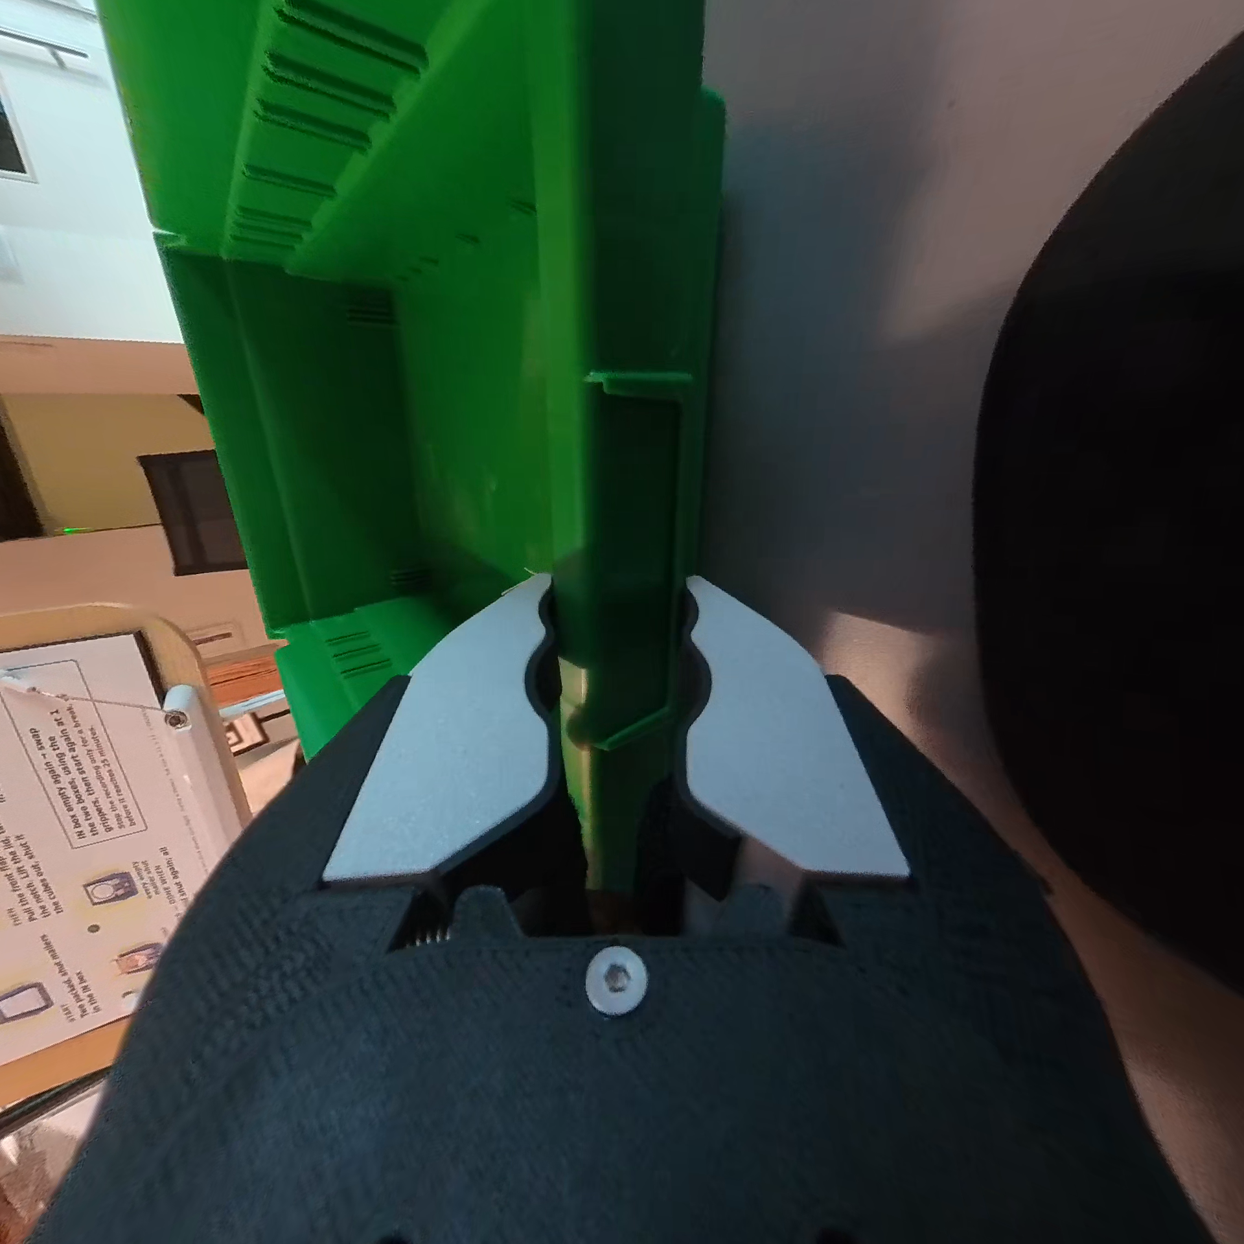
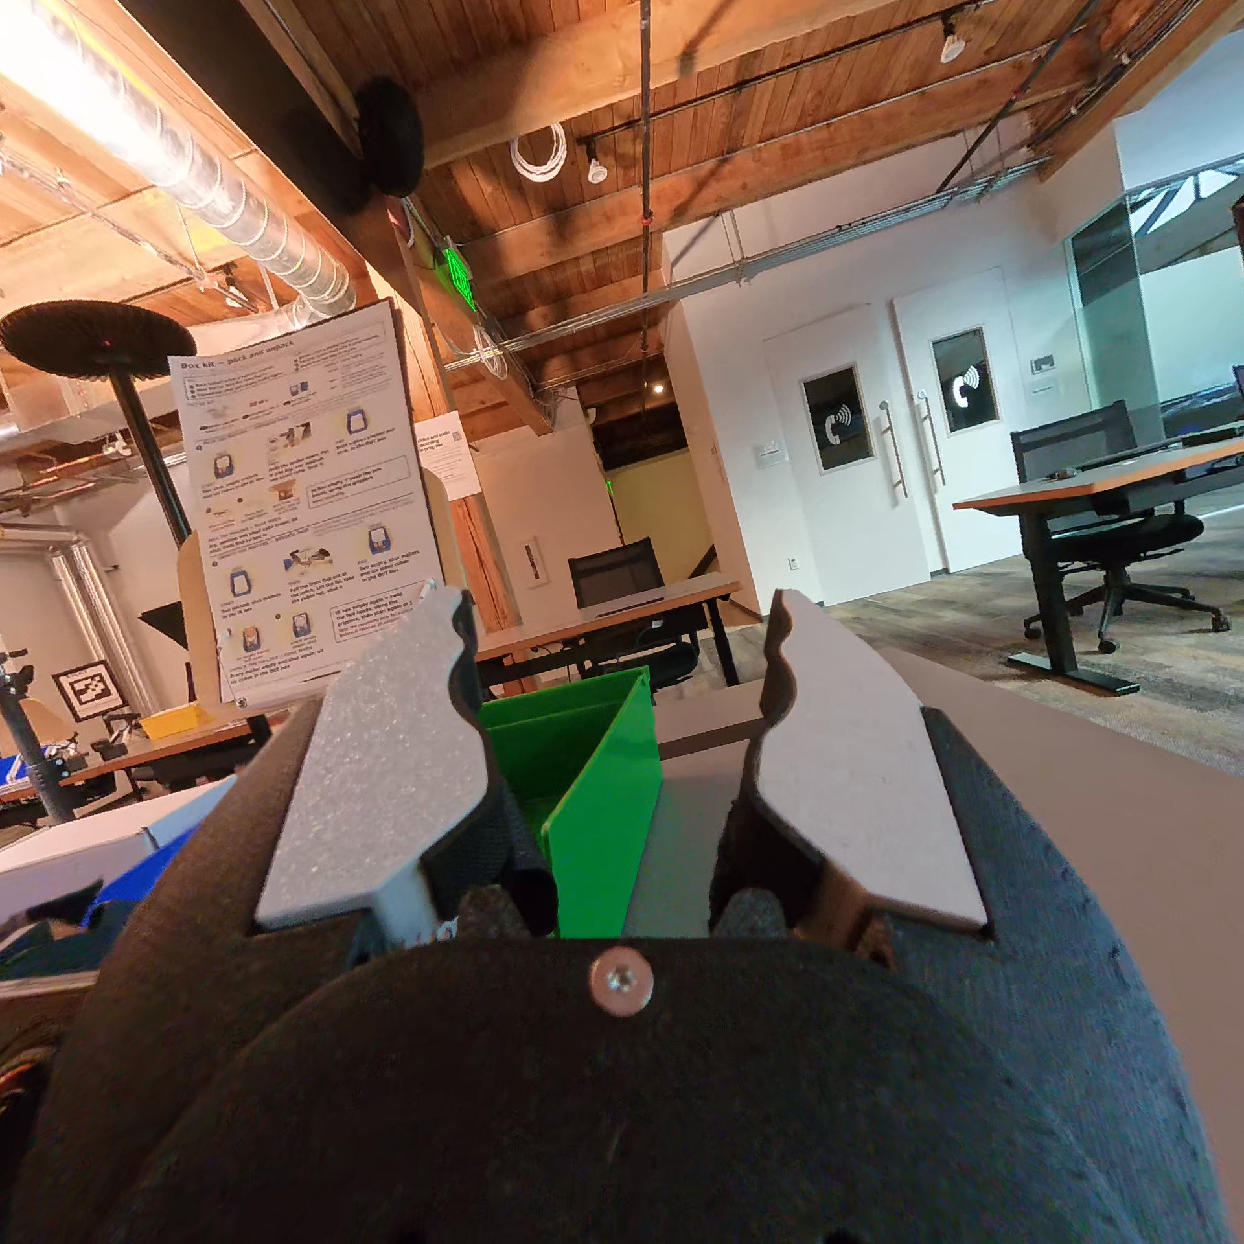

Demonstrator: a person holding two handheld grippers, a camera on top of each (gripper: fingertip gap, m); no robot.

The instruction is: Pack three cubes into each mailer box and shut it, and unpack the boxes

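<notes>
While the left wrist view is rolled onto its side, the grey worktop (image 1: 841,336) stands like a wall along the right of it, and the green plastic bin (image 1: 417,377) fills the middle as the largest thing there. The bin's ribbed inner walls run away from the camera, and its rim lies close against the worktop. A big dark rounded shape (image 1: 1131,538) (blurred, too close to identify) covers the right edge. The left gripper (image 1: 619,592) has its fingers (image 1: 464,727) closed narrowly on the bin's wall and rim, one inside the bin and one outside. At lower left stands a printed instruction sheet (image 1: 74,828) on a pale board.

From the right wrist view, the same worktop (image 2: 1043,841) stretches off to the right, with an office behind it: desks, chairs, white doors and a wooden ceiling. The green plastic bin (image 2: 599,774) sits ahead between the fingers, its near corner pointing at the camera and its open inside showing. The instruction sheet (image 2: 303,498) stands upright behind it to the left. The right gripper (image 2: 619,606) holds nothing, its fingers (image 2: 384,761) spread wide either side of the bin's corner. No mailer box or cube can be made out with certainty.
</notes>
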